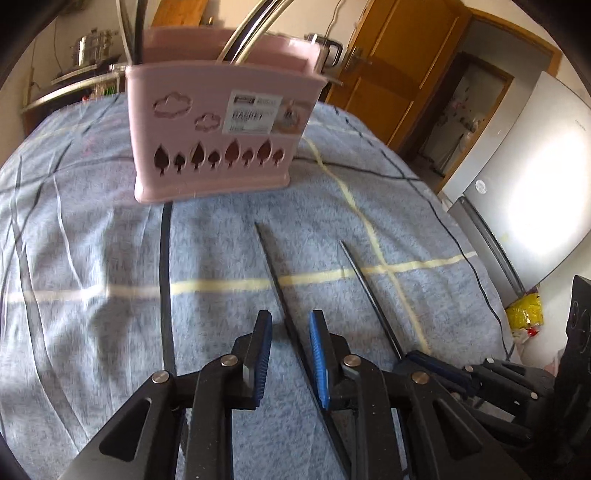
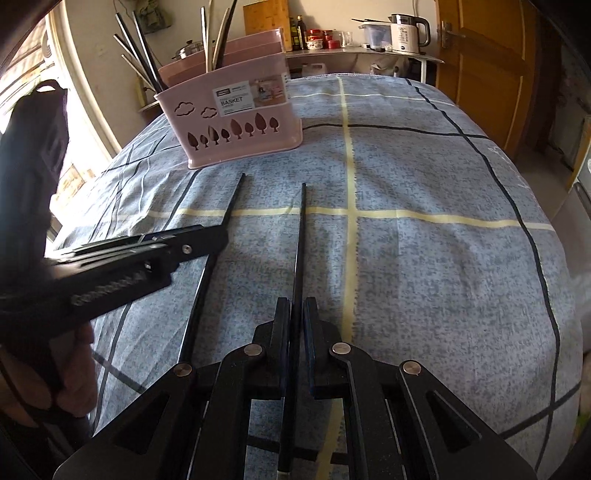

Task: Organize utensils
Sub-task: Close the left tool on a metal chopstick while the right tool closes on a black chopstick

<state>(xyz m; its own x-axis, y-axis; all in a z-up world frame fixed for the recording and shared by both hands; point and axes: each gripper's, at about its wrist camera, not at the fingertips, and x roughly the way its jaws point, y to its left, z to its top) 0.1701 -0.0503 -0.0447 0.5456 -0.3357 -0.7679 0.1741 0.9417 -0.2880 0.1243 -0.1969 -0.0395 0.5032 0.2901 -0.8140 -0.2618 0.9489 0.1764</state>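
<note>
A pink utensil basket (image 1: 218, 133) stands on the blue checked cloth and holds several chopsticks; it also shows in the right wrist view (image 2: 240, 118). My left gripper (image 1: 290, 325) is open, its blue pads either side of a black chopstick (image 1: 275, 273) lying on the cloth. My right gripper (image 2: 296, 306) is shut on a second black chopstick (image 2: 301, 236), which points toward the basket. In the left wrist view that chopstick (image 1: 369, 291) and the right gripper (image 1: 428, 360) sit to the right. The left gripper (image 2: 218, 238) shows at left in the right wrist view, over its chopstick (image 2: 232, 199).
The blue checked cloth (image 2: 424, 277) covers the table. A shelf behind holds a kettle (image 2: 406, 33), jars and pots. A wooden door (image 2: 487, 66) is at the right. A fridge (image 1: 535, 177) stands at the right in the left wrist view.
</note>
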